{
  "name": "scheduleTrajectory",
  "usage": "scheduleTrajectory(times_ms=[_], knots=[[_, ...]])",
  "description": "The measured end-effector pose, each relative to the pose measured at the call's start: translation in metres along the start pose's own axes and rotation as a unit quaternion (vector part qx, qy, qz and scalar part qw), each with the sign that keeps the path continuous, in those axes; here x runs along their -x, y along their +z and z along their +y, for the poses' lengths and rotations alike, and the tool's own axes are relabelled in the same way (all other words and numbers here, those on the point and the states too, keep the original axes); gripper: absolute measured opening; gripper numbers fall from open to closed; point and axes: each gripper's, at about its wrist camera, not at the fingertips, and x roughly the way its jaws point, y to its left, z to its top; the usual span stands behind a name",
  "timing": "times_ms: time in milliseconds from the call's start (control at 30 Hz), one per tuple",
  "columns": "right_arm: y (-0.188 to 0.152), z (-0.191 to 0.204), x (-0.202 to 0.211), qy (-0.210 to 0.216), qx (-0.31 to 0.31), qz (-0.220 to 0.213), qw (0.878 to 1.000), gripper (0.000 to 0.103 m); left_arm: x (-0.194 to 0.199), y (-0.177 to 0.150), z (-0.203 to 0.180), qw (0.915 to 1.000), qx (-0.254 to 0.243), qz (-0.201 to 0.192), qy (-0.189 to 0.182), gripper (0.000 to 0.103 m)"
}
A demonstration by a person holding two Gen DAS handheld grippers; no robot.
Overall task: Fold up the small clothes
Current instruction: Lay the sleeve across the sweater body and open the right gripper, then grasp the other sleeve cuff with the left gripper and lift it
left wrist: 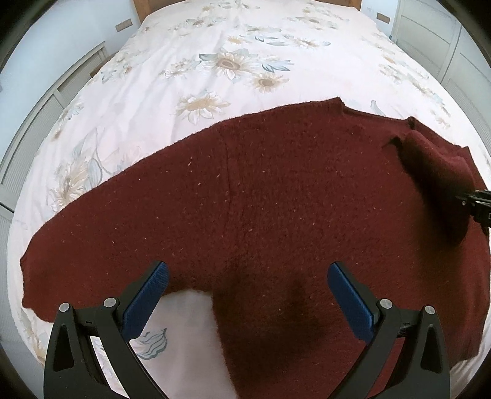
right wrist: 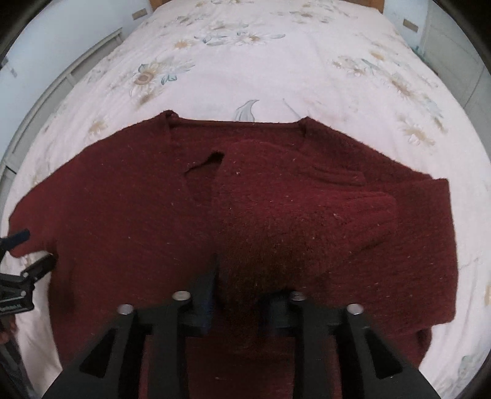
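Sweater, a dark red fuzzy knit (right wrist: 147, 199), lies spread on the floral white bedsheet (left wrist: 214, 46), neckline toward the wooden headboard (left wrist: 141, 6). One sleeve is already folded across its chest; the other sleeve (left wrist: 76, 245) lies stretched out flat, so most of the folding seems left. Right gripper (right wrist: 236, 291) is clamped on the folded sleeve's fabric. Left gripper (left wrist: 248, 294) hovers wide apart above the sweater's hem, gripping nothing. Pale cabinets (left wrist: 429, 36) flank the bed.
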Motion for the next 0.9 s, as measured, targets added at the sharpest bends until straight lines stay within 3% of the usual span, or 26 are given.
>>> scheduleTrajectory(times_ms=[67, 200, 367, 533, 733, 900], knots=[[-0.003, -0.003, 0.007, -0.007, 0.006, -0.004, 1.000, 0.073, 0.000, 0.000, 0.000, 1.0000, -0.001, 0.001, 0.002, 0.102], [-0.014, -0.016, 0.023, -0.022, 0.013, -0.008, 1.000, 0.078, 0.003, 0.001, -0.002, 1.0000, -0.008, 0.001, 0.004, 0.102], [-0.038, -0.050, 0.040, -0.017, -0.010, -0.002, 1.000, 0.079, 0.008, 0.006, -0.014, 0.9997, -0.025, -0.004, 0.000, 0.102], [-0.064, -0.099, 0.047, -0.062, -0.056, 0.002, 0.996, 0.079, 0.010, 0.015, -0.043, 0.9985, -0.051, -0.006, -0.017, 0.102], [-0.092, -0.147, 0.054, -0.069, -0.117, 0.001, 0.991, 0.079, 0.006, 0.038, -0.111, 0.9922, -0.121, -0.017, -0.024, 0.102], [-0.106, -0.167, 0.056, -0.069, -0.143, 0.001, 0.987, 0.079, 0.002, 0.056, -0.178, 0.9820, -0.183, -0.033, -0.032, 0.102]])
